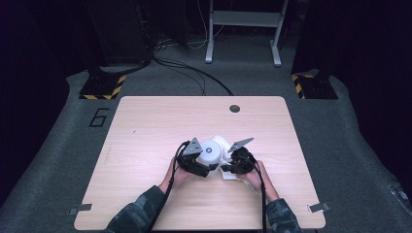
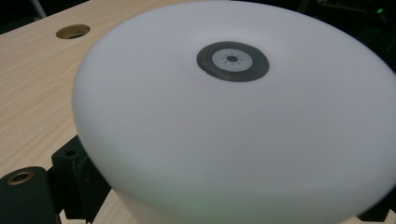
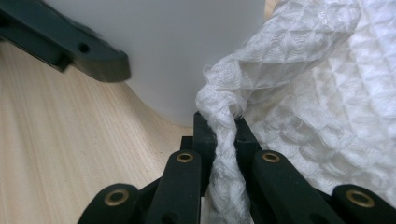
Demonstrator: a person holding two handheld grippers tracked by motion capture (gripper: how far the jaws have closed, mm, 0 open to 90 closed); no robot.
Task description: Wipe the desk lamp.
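1. Left gripper (image 1: 206,165): jaws spread wide and clamped around the white cylinder (image 1: 210,152), which stands upright on the worktop (image 1: 145,126), a dark ring on its top face.
2. Cylinder: landmark, near the worktop's centre.
3. Cloth (image 3: 327,93): white waffle weave, lying against the cylinder's right side.
4. Right gripper (image 3: 223,128): jaws closed on a twisted fold of cloth. The cylinder wall lies straight ahead of these jaws; this hand looks set to wipe.
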